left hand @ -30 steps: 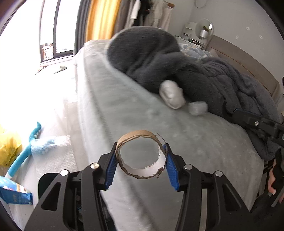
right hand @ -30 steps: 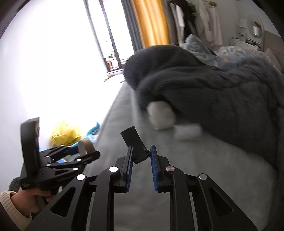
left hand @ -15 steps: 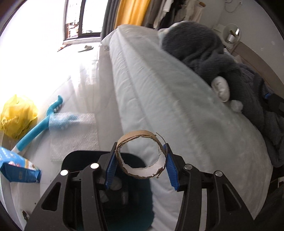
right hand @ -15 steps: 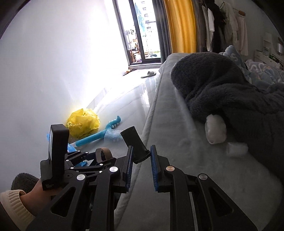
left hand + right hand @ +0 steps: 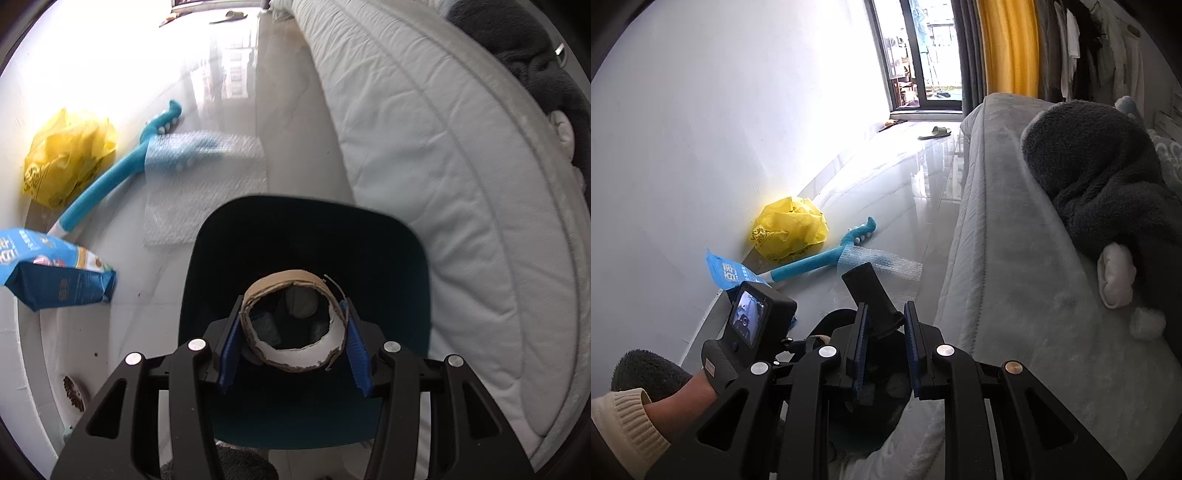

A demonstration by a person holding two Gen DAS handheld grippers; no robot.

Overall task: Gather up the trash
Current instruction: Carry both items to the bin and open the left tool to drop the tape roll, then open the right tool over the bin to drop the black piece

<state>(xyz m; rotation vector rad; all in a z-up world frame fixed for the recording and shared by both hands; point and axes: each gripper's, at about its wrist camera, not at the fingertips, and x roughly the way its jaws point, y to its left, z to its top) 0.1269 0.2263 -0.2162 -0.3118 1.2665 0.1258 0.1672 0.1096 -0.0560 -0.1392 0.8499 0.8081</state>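
My left gripper (image 5: 291, 332) points steeply down and is shut on a torn brown cardboard ring (image 5: 295, 360), its blue pads pressing the ring's two sides. The ring hangs right over the open mouth of a dark teal bin (image 5: 306, 229) on the floor beside the bed; through the ring I see scraps lying inside. My right gripper (image 5: 884, 343) is shut on a black wedge-shaped piece (image 5: 868, 291) that sticks up between its pads. It hovers at the bed's edge, just right of the bin (image 5: 834, 321). A hand in a cream sleeve (image 5: 624, 428) holds the left gripper's body (image 5: 753, 325).
On the floor by the wall lie a yellow plastic bag (image 5: 70, 155), a blue long-handled brush (image 5: 110, 181), a bubble-wrap sheet (image 5: 207, 192) and a blue snack bag (image 5: 55, 273). The grey mattress (image 5: 443, 166) carries a dark blanket (image 5: 1100, 184) and white crumpled wads (image 5: 1115, 273).
Both grippers swung from over the bed to the floor side. The left one tipped down, so the ring now hangs above the bin. Neither grip changed.
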